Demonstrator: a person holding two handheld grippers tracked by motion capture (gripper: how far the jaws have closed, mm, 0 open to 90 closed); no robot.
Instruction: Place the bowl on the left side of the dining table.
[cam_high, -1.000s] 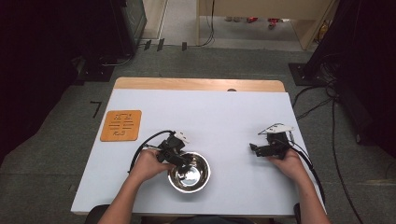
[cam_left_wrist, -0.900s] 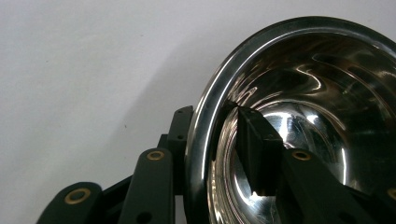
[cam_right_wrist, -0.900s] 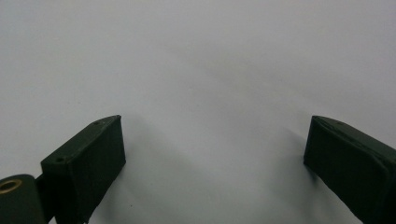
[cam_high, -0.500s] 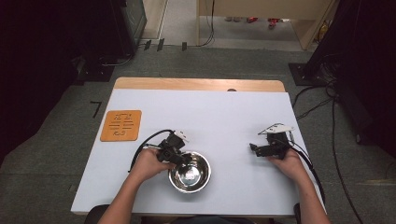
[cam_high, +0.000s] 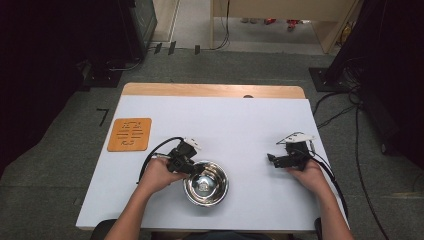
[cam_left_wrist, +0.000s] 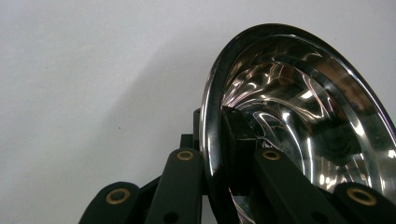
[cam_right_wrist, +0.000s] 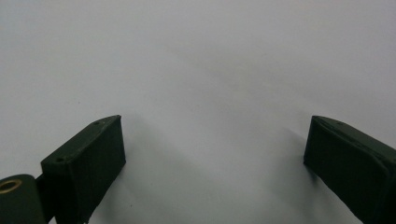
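At the bottom of the high view, the person's forearms are coming in, and the left gripper (cam_high: 189, 165) is sitting at the left rim of the steel bowl (cam_high: 206, 183), low and centre in the frame. In the left gripper view the bowl (cam_left_wrist: 299, 116) is filling the right half, and the jaws have just been closing: they are now pinching the rim, one pad outside the wall and one pad inside the polished hollow, so the rim is running between them. The bowl is resting on the white table (cam_high: 235, 125), near its front edge.

Over at the lower right of the high view, the right gripper (cam_high: 280, 160) is lying near the table surface, well apart from the bowl. In the right gripper view its jaws are standing spread wide, with nothing but bare white table (cam_right_wrist: 201, 70) between them.

Farther up, at the left of the high view, an orange slotted board (cam_high: 129, 134) is lying flat, untouched.

The likely trouble is the grip itself. A thin, slick, curved rim held from one side is probably going to pivot between the pads once lifted, so the bowl may be swinging down or slipping free. Being near the front edge, it could also be sliding off toward the person if dragged instead of lifted.
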